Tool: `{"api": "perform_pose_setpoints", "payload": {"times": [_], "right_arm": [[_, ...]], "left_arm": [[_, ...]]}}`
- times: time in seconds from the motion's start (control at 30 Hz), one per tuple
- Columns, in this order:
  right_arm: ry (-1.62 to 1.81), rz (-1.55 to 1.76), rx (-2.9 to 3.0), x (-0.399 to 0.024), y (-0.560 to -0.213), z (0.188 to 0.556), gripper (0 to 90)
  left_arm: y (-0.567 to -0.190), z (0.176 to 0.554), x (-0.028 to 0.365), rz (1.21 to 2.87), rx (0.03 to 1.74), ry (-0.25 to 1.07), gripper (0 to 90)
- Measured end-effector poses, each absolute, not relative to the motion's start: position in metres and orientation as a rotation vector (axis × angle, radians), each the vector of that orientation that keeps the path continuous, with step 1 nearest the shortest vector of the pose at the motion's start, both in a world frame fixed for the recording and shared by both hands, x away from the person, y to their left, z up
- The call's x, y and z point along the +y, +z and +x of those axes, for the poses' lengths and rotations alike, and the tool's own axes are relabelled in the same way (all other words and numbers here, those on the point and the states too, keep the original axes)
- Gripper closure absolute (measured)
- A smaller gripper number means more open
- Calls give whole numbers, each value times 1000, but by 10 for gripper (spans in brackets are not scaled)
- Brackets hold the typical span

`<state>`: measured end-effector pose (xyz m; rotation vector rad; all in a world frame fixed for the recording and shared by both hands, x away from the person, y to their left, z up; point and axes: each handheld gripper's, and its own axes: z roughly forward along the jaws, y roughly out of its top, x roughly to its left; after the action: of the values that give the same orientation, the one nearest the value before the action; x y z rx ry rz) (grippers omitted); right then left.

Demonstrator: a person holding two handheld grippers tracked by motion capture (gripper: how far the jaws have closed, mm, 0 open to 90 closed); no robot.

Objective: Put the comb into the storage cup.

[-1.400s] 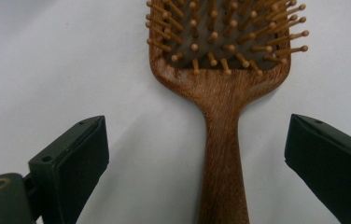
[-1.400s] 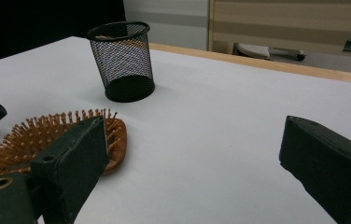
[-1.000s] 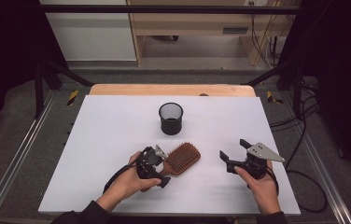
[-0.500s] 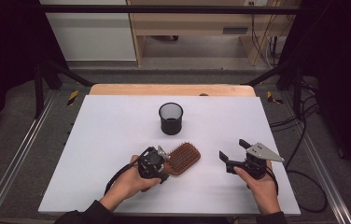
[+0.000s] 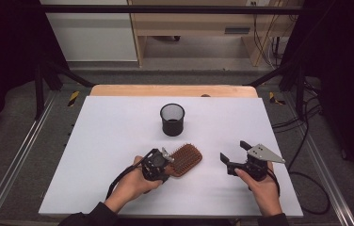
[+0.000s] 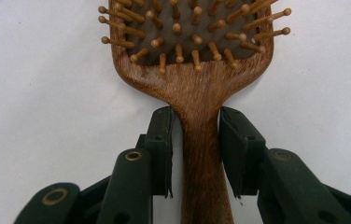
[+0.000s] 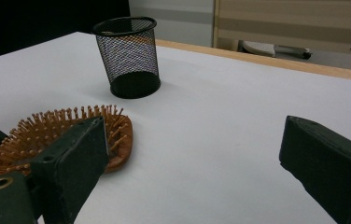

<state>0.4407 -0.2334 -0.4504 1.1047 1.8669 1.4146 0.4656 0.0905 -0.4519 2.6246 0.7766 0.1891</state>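
A wooden paddle hairbrush (image 5: 186,159) lies bristles up on the white table (image 5: 109,132), near its front edge. My left gripper (image 5: 168,165) has just been closing on the brush's handle. In the left gripper view the handle (image 6: 201,154) runs between the two pads and both meet it where it widens, so my left gripper (image 6: 197,116) is shut on it. My right gripper (image 5: 233,149) rests to the right of the brush, apart from it. It stands open (image 7: 194,135) with nothing between its fingers and faces the brush head (image 7: 47,126).
A black mesh pen cup (image 5: 172,119) stands upright behind the brush, near the table's middle, and rises beyond the brush (image 7: 127,56) in the right gripper view. A wooden strip (image 5: 175,90) borders the table's far edge.
The left gripper's jaws have narrowed around the brush handle. Both hands and the brush have stayed in place.
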Motion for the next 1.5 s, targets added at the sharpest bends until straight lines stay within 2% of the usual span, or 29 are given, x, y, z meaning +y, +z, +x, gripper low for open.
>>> {"api": "perform_pose_setpoints", "payload": {"times": [0.43, 0.77, 1.0, 1.1, 1.5], "right_arm": [[1420, 1102, 1870, -233, -450, 440, 82], [1437, 1101, 1856, -233, -449, 439, 82], [1485, 1110, 1848, -228, -446, 437, 82], [1519, 1112, 1849, -221, -444, 437, 81], [1667, 1131, 1909, -192, -448, 435, 72]], "left_arm": [[-453, 464, 89, 2625, 761, 201, 727], [-457, 455, 102, 2502, 718, 271, 728], [-447, 450, 118, 2331, 717, 321, 728], [-442, 452, 125, 2314, 709, 352, 729], [-442, 453, 140, 2213, 765, 339, 729]]}}
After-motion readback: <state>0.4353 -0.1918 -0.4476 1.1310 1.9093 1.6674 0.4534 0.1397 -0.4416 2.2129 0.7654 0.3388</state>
